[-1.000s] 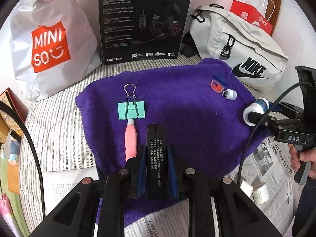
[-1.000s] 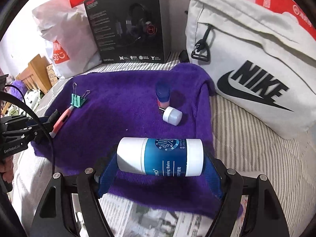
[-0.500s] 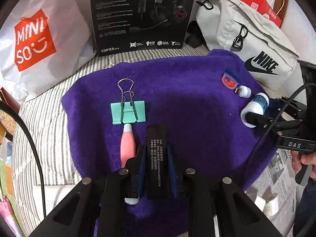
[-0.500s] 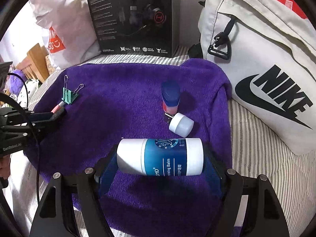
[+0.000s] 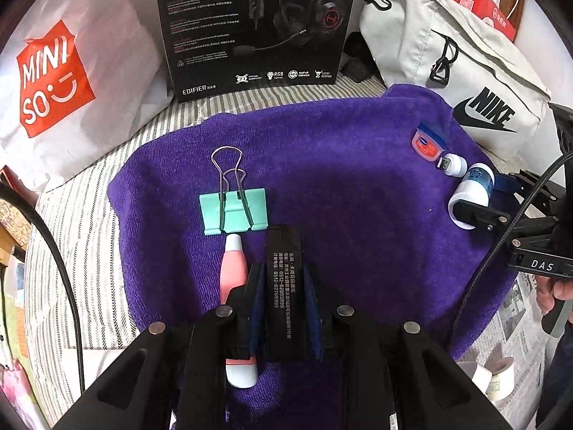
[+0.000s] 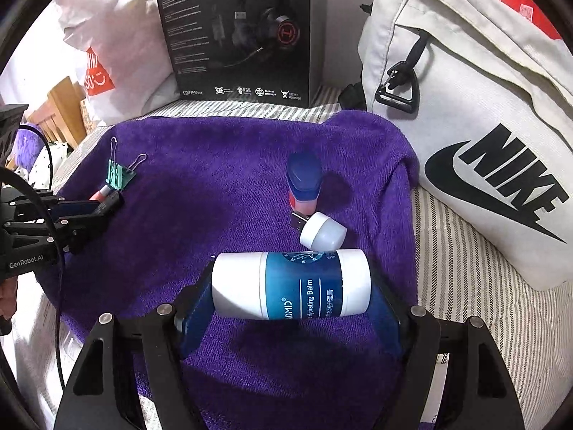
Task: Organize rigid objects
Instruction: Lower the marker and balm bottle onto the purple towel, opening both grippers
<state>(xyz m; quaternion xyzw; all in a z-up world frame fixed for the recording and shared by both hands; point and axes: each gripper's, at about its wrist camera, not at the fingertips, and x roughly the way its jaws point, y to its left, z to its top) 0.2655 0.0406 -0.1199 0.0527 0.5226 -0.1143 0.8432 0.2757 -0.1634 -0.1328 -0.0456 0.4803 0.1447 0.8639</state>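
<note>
My left gripper (image 5: 283,286) is clamping the black stick (image 5: 283,279) beside the pink tube (image 5: 234,279); right gripper (image 6: 290,286) squeezes the balm jar (image 6: 290,285) sideways (lining up rows, I guess).

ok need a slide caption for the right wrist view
Right tongs clamp a balm bottle sideways over the purple towel, near a USB light.

Left hand-held gripper (image 5: 284,286) clamped on a slim black bar (image 5: 283,279) with white print, above a purple towel (image 5: 340,186). Beside it lie a pink pen (image 5: 233,276) and a mint binder clip (image 5: 234,209). At right, the other hand-held gripper (image 5: 480,200) holds a white-and-blue bottle (image 5: 472,190).
</note>
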